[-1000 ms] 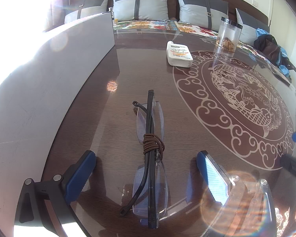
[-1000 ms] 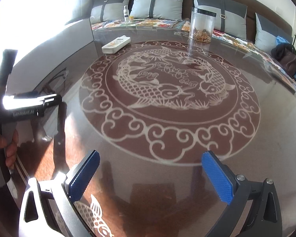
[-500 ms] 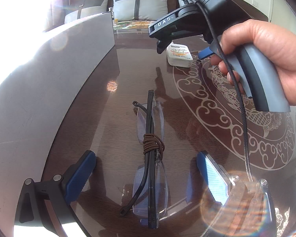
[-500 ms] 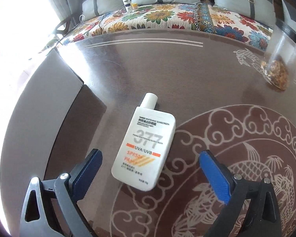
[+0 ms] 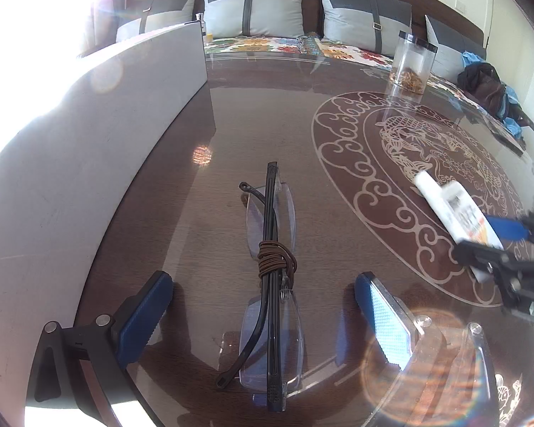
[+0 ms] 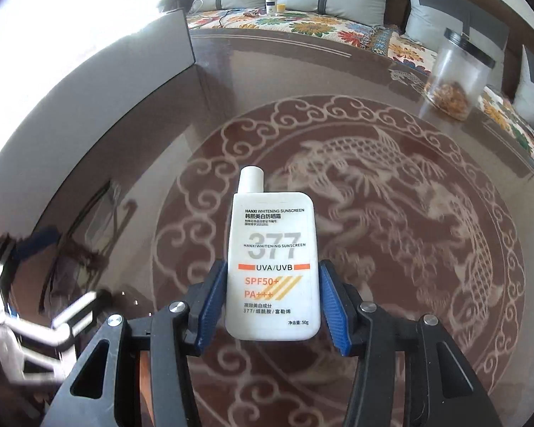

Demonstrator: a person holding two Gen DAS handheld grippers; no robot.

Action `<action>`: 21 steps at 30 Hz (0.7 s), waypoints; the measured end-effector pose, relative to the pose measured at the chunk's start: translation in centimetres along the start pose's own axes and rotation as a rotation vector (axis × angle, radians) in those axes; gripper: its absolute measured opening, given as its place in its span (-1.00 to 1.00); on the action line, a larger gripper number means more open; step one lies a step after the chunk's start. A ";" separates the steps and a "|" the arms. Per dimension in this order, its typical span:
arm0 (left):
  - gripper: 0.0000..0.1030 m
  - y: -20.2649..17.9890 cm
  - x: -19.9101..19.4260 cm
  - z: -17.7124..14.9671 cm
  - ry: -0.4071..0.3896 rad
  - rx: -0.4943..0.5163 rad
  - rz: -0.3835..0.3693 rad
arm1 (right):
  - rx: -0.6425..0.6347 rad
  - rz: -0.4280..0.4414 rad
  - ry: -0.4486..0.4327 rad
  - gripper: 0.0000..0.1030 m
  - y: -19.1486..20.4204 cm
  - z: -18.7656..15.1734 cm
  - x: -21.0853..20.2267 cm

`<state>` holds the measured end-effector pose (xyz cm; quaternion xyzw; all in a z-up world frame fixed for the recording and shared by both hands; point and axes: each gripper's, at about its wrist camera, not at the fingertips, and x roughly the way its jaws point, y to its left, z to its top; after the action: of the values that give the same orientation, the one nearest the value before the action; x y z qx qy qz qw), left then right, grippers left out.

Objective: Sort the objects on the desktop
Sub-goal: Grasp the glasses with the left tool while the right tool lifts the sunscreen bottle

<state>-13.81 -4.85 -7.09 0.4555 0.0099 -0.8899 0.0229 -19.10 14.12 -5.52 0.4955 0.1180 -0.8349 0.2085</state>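
Note:
My right gripper (image 6: 272, 299) is shut on a white sunscreen bottle (image 6: 272, 267) and holds it above the patterned table, cap pointing away. The bottle also shows in the left wrist view (image 5: 455, 210), at the right, held by the right gripper (image 5: 498, 238). Folded rimless glasses (image 5: 272, 284) with a brown hair tie (image 5: 276, 259) wound round the middle lie on the table. My left gripper (image 5: 260, 306) is open, its blue pads either side of the glasses, not touching them.
A clear jar (image 5: 411, 66) with brown contents stands at the table's far side; it also shows in the right wrist view (image 6: 457, 78). A tall grey panel (image 5: 89, 142) runs along the left. A cushioned bench (image 5: 302, 41) lies behind the table.
My right gripper reached the sunscreen bottle at the far side, closed on it, lifted it and carried it back toward the near right. The left gripper and the glasses have not moved.

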 end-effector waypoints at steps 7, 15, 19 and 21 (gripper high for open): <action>1.00 0.1 0.1 0.0 0.001 0.000 0.003 | 0.043 -0.064 -0.075 0.00 0.9 -11.8 -6.4; 0.98 0.1 0.0 0.1 0.031 0.024 -0.019 | 0.071 -0.067 -0.055 0.12 1.2 -11.7 -6.4; -0.57 1.1 -1.6 -0.3 0.001 0.035 -0.075 | 0.086 -0.036 -0.033 0.00 0.8 -11.3 -6.7; -0.66 2.2 -2.3 -0.4 -0.001 -0.016 -0.135 | 0.094 -0.031 -0.045 0.00 0.8 -11.2 -7.5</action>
<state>-12.01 -7.00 -5.49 0.4530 0.0479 -0.8896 -0.0337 -6.84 19.69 -4.32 0.4839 0.0816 -0.8537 0.1743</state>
